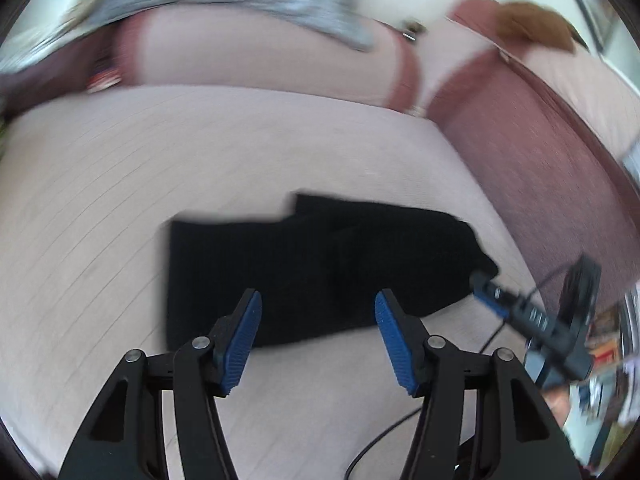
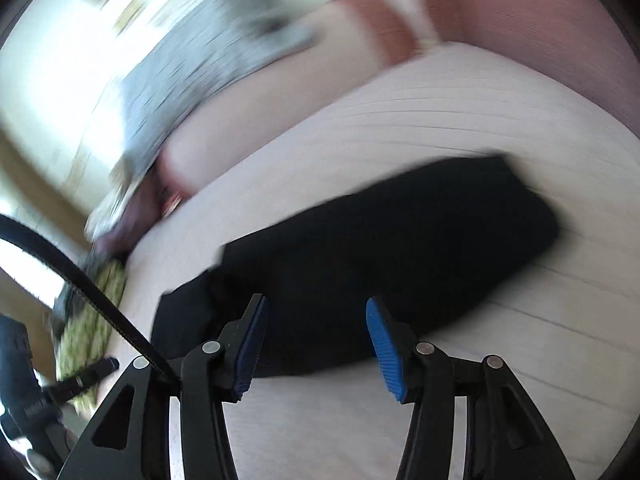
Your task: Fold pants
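While the folded black pants (image 1: pixel 312 268) (image 2: pixel 360 280) lie mid-cushion on the pink sofa (image 1: pixel 120 184) (image 2: pixel 460 112), left gripper (image 1: pixel 318 320) and right gripper (image 2: pixel 316 328) hover above, fingers spread, empty.

Pants (image 1: pixel 312 264) lie on sofa seat (image 1: pixel 100 200), before cushions (image 1: pixel 260 60).

Support surface: pale pink ribbed sofa seat (image 1: pixel 120 168)

Black pants (image 1: pixel 304 264) are lying folded flat directly on the seat, near its front edge; a thin black cable (image 1: pixel 376 440) is trailing across the cushion in front of them; both views are showing motion blur.
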The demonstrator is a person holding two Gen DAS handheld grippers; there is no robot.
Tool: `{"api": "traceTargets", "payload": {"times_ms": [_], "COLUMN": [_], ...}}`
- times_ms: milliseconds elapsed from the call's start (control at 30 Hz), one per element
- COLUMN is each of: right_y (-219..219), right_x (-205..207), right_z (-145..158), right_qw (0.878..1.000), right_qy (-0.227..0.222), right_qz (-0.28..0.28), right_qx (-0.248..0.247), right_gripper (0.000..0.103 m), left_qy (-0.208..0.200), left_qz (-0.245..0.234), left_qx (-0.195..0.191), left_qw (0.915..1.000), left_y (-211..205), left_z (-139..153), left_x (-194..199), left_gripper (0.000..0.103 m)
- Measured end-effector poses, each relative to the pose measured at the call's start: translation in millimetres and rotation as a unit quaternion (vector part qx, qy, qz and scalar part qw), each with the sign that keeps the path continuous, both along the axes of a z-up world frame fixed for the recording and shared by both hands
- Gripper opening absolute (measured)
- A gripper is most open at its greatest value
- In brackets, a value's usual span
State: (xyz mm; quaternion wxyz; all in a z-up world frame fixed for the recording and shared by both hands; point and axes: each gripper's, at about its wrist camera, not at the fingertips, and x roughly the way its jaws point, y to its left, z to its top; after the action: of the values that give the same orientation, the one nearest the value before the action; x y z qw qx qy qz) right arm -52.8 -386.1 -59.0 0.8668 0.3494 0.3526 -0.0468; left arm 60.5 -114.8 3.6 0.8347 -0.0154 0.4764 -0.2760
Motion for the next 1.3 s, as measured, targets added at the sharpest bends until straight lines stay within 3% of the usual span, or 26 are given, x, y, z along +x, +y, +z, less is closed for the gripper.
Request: {"api": "traceTargets", "payload": {"times_ms": [100, 233, 367, 500, 600, 667, 700, 733, 800, 833, 867, 1033, 1133, 1300], "right_y": [-34.0, -60.7, -71.1, -61.9, -53.8, -51.1, -52.5, -55.0, -60.7, -64.6, -65.8, -35.9, -14.4, 31.2], "right_x": [-26.6, -29.6, -19.6, -1.5, 6.8, 10.5, 10.8, 10.3, 8.2, 6.1, 5.5, -2.5, -4.5, 12.7], "right_z": [-10.8, -25.5, -25.5, -37.3, -39.9, -39.6, -40.2, -41.2, -43.3, -44.4, -42.6, 4.3, 30.4, 65.3], "right_qw": [0.998, 0.997, 0.998, 0.999, 0.999, 0.999, 0.999, 0.999, 0.999, 0.998, 0.998, 0.997, 0.995, 0.987], "right_qy": [0.008, 0.021, 0.014, 0.001, -0.004, -0.007, -0.009, -0.013, -0.014, -0.014, -0.015, -0.058, -0.08, -0.098], "right_qz": [-0.064, -0.069, -0.055, -0.046, -0.041, -0.036, -0.036, -0.038, -0.047, -0.051, -0.049, -0.006, 0.027, 0.095], "right_qx": [0.001, 0.031, 0.023, 0.017, -0.013, -0.018, -0.012, -0.004, 0.014, 0.026, 0.031, -0.041, -0.059, -0.089], "right_gripper": [0.059, 0.06, 0.062, 0.068, 0.07, 0.07, 0.068, 0.057, 0.034, 0.025, 0.022, 0.019, 0.019, 0.019], "left_qy": [0.0, 0.037, 0.078, 0.099, 0.122, 0.116, 0.104, 0.093, 0.086, 0.08, 0.073, 0.055, 0.045, 0.041], "left_qz": [-0.069, -0.147, -0.201, -0.247, -0.287, -0.3, -0.305, -0.311, -0.316, -0.314, -0.313, -0.279, -0.245, -0.172], "left_qx": [0.013, 0.043, 0.076, 0.109, 0.145, 0.173, 0.183, 0.186, 0.181, 0.172, 0.16, 0.063, 0.012, -0.058], "left_qw": [0.9975, 0.9876, 0.9734, 0.9576, 0.9391, 0.931, 0.9288, 0.9275, 0.9272, 0.9301, 0.9333, 0.9565, 0.9683, 0.9825], "left_y": [-73.2, -164.6, -242.0, -296.7, -327.2, -335.7, -338.0, -337.7, -333.7, -326.8, -317.3, -250.7, -199.3, -103.3], "left_z": [2.3, -17.8, -49.0, -69.5, -91.0, -99.4, -99.0, -95.4, -88.4, -80.6, -71.3, -13.0, 18.2, 42.0], "left_x": [25.0, 58.4, 87.6, 97.2, 92.4, 85.4, 80.6, 75.0, 68.9, 66.3, 64.8, 64.4, 66.7, 79.2], "left_gripper": [0.06, 0.06, 0.06, 0.059, 0.059, 0.06, 0.06, 0.047, 0.02, 0.016, 0.014, 0.012, 0.012, 0.012]}}
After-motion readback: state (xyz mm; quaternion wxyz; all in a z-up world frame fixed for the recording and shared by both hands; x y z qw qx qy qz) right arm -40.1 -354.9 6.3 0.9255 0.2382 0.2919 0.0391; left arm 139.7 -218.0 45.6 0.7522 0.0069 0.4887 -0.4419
